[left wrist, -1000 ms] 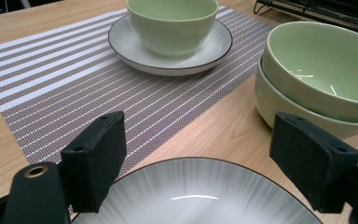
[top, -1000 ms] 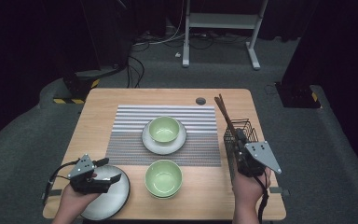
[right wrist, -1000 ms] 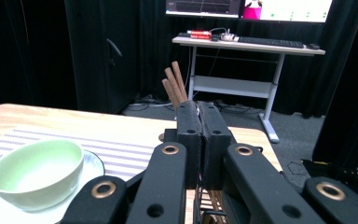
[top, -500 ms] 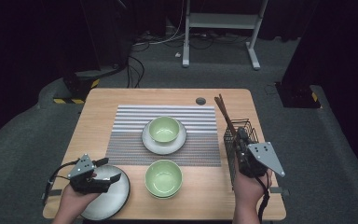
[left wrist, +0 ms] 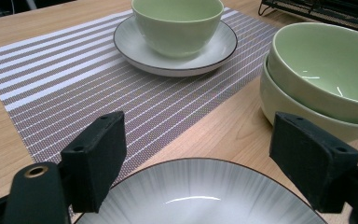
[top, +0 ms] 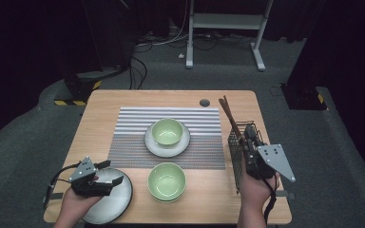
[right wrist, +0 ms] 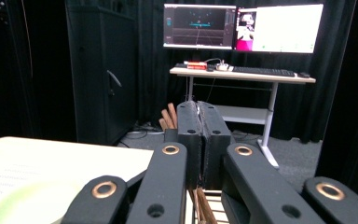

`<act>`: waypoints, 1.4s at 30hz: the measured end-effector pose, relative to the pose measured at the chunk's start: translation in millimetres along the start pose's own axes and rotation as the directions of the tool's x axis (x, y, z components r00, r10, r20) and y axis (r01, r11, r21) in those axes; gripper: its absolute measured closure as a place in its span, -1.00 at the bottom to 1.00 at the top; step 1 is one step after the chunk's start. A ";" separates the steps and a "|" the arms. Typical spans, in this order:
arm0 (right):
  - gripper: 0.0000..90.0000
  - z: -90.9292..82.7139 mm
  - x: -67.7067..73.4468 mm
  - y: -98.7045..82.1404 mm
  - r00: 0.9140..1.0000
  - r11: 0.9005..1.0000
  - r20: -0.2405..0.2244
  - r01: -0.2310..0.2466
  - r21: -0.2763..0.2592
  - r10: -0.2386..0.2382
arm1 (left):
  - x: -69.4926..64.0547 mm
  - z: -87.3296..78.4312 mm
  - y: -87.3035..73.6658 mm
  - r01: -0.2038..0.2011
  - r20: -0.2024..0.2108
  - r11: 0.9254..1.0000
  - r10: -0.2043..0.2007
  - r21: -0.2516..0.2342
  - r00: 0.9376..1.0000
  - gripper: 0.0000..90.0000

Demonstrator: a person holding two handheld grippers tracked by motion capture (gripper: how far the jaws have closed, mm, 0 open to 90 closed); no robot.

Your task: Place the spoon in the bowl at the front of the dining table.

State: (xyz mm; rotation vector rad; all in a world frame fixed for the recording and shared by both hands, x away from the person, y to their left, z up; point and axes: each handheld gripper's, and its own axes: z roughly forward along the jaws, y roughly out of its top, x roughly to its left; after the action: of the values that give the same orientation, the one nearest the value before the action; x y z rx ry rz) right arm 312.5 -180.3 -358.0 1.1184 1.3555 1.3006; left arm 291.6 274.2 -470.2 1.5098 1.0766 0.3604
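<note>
Wooden chopsticks [top: 230, 118] lean in the wire basket [top: 237, 156]; right gripper [right wrist: 198, 122] pressed together, left gripper [left wrist: 196, 154] spread.

High view looks down; tong cameras sit low — sharing the bowls [top: 167, 181].

Glossy ceramic plate [left wrist: 200, 196], woven matt placemat [left wrist: 98, 88], smooth wooden table [top: 209, 199].
</note>
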 end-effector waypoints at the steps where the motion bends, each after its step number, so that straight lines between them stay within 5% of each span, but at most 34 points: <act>1: 0.96 -0.3 0.2 1.1 1.000 1.000 -0.002 0.000 -0.006 0.000 | 0.3 0.1 -0.1 -0.005 -0.001 1.000 0.005 0.003 1.000 -0.58; 20: 0.97 -1.9 17.1 14.8 0.998 0.997 -0.054 0.024 -0.079 -0.029 | 2.8 -0.8 0.0 0.004 -0.010 1.000 -0.004 0.002 1.000 -0.58; 42: 0.97 11.1 39.9 9.4 0.989 0.998 -0.138 0.035 -0.057 -0.042 | 4.7 0.6 -2.3 0.002 -0.018 1.000 -0.002 0.002 1.000 -0.59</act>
State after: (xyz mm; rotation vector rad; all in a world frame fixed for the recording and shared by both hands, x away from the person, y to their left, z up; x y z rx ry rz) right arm 317.0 -138.9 -349.8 0.9750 1.4281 1.4005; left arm 293.6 277.3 -474.0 1.5096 1.0928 0.3721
